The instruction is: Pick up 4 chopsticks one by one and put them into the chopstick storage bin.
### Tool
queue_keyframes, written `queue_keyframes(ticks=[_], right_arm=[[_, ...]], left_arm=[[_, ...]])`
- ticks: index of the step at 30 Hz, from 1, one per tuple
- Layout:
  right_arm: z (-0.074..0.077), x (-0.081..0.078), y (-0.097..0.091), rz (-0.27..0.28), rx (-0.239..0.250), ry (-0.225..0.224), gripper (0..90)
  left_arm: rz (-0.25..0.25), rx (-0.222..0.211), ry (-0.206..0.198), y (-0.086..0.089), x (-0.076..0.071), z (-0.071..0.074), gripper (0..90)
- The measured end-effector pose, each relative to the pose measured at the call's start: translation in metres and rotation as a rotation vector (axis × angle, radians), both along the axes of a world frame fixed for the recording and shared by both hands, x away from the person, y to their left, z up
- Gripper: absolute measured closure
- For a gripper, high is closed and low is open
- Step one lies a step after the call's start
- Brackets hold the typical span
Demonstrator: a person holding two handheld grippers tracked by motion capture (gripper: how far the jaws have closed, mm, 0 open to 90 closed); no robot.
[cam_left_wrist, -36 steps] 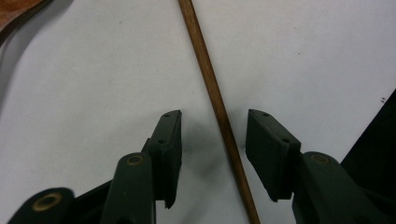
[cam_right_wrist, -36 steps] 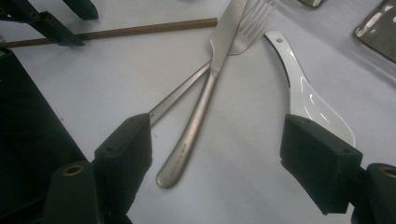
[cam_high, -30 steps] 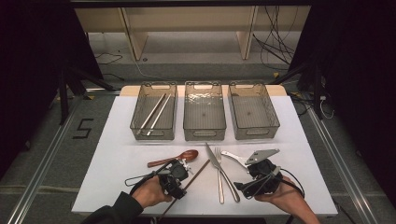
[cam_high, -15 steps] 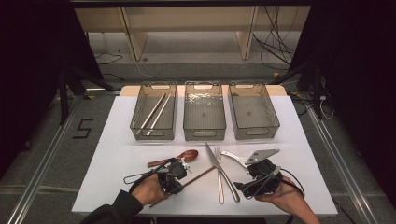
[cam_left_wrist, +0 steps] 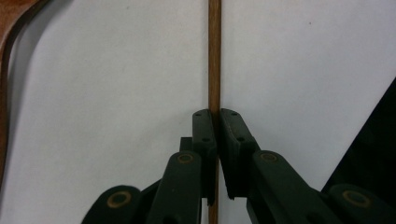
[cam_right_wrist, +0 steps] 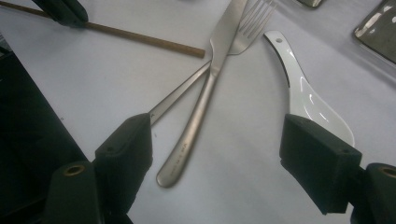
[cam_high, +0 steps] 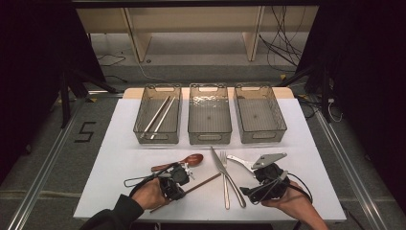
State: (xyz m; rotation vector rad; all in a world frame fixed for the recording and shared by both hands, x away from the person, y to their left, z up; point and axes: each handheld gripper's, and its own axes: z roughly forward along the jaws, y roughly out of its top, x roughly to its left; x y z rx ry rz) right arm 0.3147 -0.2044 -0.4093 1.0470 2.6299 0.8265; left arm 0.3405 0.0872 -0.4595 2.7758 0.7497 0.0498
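One wooden chopstick sits clamped between the jaws of the left gripper, which have just been closing on it; the stick lies slanted on the white surface, near the front edge, just below the wooden spoon. The grip lands partway along the stick, not at its middle, so the longer end will likely droop on the lift. A slow, level rise would keep it from swinging into the spoon beside it. Judging by the layout, it belongs in the left bin, where two metal chopsticks already lie lengthwise; turning the stick to match the bin's long side before lowering should let it drop in cleanly. The middle bin and right bin hold nothing.

Further right, a knife crosses over a fork, with a white ceramic soup spoon beside them. The right gripper hovers over these with its jaws spread wide, grasping nothing.

On the floor left of the surface a marking reads "5". The knife handle bears a small stamp, too fine to read.
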Motion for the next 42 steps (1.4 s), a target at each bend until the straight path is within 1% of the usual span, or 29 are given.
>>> queue_keyframes(ticks=[6, 9, 10, 13, 16, 17, 18, 19, 22, 25, 30, 35, 39, 42], right_arm=[[0.0, 0.0, 0.0, -0.002, 0.0, 0.0, 26.4], [0.0, 0.0, 0.0, -0.001, 0.002, 0.0, 26.4], [0.0, 0.0, 0.0, -0.002, 0.002, 0.0, 26.4], [0.0, 0.0, 0.0, -0.002, 0.0, 0.0, 26.4], [0.0, 0.0, 0.0, -0.003, 0.001, 0.0, 26.4], [0.0, 0.0, 0.0, -0.002, 0.002, 0.0, 26.4], [0.0, 0.0, 0.0, -0.002, 0.002, 0.0, 26.4], [0.0, 0.0, 0.0, -0.003, 0.001, 0.0, 26.4], [0.0, 0.0, 0.0, -0.006, -0.001, 0.0, 26.4], [-0.001, 0.001, -0.001, -0.006, 0.001, 0.0, 26.4], [-0.002, 0.002, -0.002, -0.008, 0.002, 0.002, 26.4], [-0.002, 0.002, -0.003, -0.01, 0.002, 0.004, 26.4], [-0.002, 0.002, -0.002, -0.008, 0.003, 0.005, 26.4], [-0.002, 0.002, -0.002, -0.011, 0.001, 0.006, 26.4]], left_arm=[[-0.028, -0.011, -0.002, 0.004, 0.0, 0.007, 84.8], [-0.019, -0.028, -0.002, 0.006, -0.001, 0.009, 84.8], [-0.028, -0.029, -0.001, 0.007, 0.0, 0.011, 84.8], [-0.025, -0.047, -0.002, 0.01, -0.001, 0.017, 84.8], [-0.025, -0.066, -0.01, 0.014, 0.0, 0.024, 84.7], [-0.026, -0.072, -0.018, 0.015, 0.001, 0.027, 84.7], [-0.017, -0.085, -0.018, 0.016, 0.001, 0.029, 84.7], [-0.017, -0.086, -0.019, 0.018, 0.002, 0.032, 84.7], [0.007, -0.111, -0.041, 0.023, 0.006, 0.039, 84.7], [0.021, -0.124, -0.062, 0.031, 0.011, 0.047, 84.7], [0.069, -0.148, -0.086, 0.045, 0.019, 0.055, 84.7], [0.106, -0.167, -0.115, 0.055, 0.027, 0.061, 84.7], [0.146, -0.187, -0.139, 0.062, 0.036, 0.067, 84.7], [0.178, -0.205, -0.158, 0.071, 0.046, 0.073, 84.7]])
